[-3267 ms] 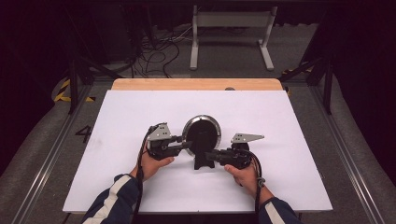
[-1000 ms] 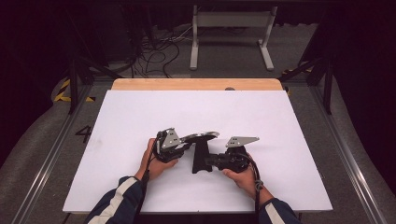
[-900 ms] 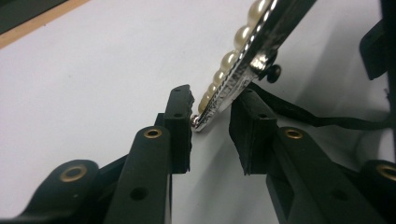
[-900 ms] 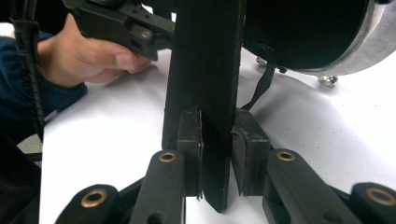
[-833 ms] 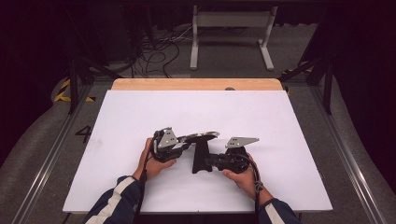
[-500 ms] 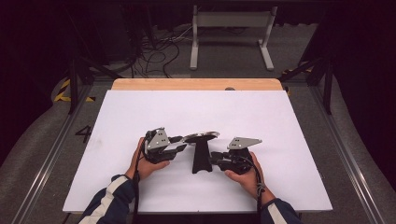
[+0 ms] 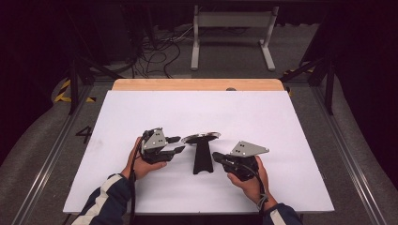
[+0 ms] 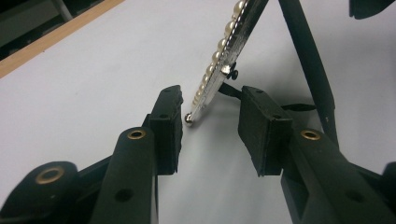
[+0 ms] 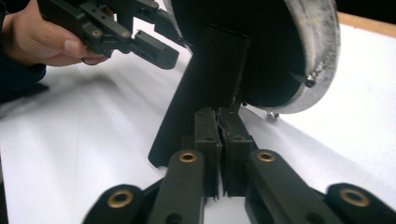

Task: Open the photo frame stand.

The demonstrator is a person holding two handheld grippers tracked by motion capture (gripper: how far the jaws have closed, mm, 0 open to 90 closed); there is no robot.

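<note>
Left tool open beside round frame — right tool closed.

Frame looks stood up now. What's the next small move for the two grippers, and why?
Probably back the left gripper straight off: its jaws are open, with the round frame's beaded rim between them, untouched. The frame stands on its black easel leg; the right gripper is shut just behind that leg.

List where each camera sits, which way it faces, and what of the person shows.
High view: above the person's side, looking forward and down on the white table; forearms and both hands show.
Left gripper view: on the left gripper, facing the round frame; open jaws show.
Right gripper view: on the right gripper, shut, facing the frame's black stand.
All views share the frame.
</note>
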